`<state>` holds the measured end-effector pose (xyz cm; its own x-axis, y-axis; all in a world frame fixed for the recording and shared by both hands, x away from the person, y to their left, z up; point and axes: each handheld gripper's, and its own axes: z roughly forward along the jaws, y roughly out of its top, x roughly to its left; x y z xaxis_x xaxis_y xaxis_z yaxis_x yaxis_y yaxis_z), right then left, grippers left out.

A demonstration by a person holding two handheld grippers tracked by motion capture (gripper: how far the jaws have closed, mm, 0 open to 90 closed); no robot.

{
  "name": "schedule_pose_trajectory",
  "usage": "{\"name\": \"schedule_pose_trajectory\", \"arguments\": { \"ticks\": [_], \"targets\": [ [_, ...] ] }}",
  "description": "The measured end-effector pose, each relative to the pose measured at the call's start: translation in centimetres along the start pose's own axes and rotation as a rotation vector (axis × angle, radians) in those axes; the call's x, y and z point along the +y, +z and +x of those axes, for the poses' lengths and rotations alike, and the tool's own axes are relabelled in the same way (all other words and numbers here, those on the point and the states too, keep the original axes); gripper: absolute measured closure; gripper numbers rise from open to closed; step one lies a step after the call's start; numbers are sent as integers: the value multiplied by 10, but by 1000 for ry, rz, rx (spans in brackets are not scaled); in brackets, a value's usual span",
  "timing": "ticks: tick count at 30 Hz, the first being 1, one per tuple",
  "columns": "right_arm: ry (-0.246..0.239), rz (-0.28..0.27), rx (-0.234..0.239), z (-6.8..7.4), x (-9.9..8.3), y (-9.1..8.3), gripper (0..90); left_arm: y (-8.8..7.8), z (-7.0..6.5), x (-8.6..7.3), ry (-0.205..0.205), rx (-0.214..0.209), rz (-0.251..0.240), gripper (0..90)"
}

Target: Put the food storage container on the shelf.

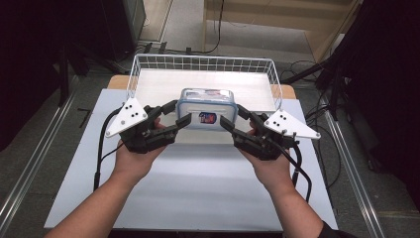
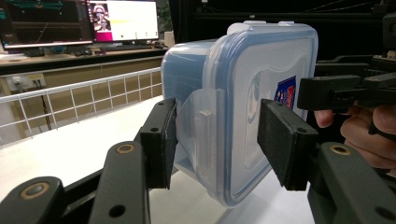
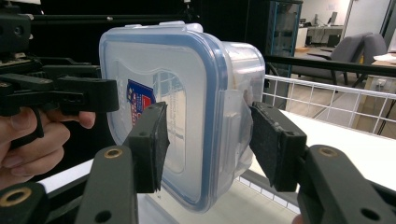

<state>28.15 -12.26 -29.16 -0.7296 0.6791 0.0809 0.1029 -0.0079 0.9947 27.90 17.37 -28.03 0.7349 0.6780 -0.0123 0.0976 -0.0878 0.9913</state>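
Note:
A clear plastic container (image 1: 207, 106) with a blue-rimmed lid and a red-and-blue sticker stands on its side, lid toward me, above the front rim of the wire basket (image 1: 203, 57). My left gripper (image 1: 179, 112) grips the container's left edge; up close the left gripper (image 2: 215, 140) has one pad on the side latch and one on the lid of the container (image 2: 243, 93). My right gripper (image 1: 232, 115) does the same on the opposite edge, where the right gripper (image 3: 208, 140) clamps latch and lid of the container (image 3: 187, 93).
The white wire basket has a pale bare floor and low walls (image 2: 93, 88). A white board (image 1: 198, 188) covers the table in front of it. Cables trail from both grippers. Monitors (image 2: 123, 18) stand on a desk beyond the table.

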Motion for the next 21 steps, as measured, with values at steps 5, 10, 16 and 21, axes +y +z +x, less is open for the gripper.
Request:
{"name": "schedule_pose_trajectory", "arguments": {
  "ticks": [5,10,16,21],
  "targets": [
    [14,18,3,-5,2,7,493,5,9,-1,-44,-6,10,491],
    [52,47,12,-15,7,18,495,13,22,0,-88,-16,25,492],
    [90,77,19,-29,10,32,496,25,37,3,-119,-13,58,492],
    [125,87,13,-41,13,44,496,36,51,6,-162,-23,70,491]
  ]
}}
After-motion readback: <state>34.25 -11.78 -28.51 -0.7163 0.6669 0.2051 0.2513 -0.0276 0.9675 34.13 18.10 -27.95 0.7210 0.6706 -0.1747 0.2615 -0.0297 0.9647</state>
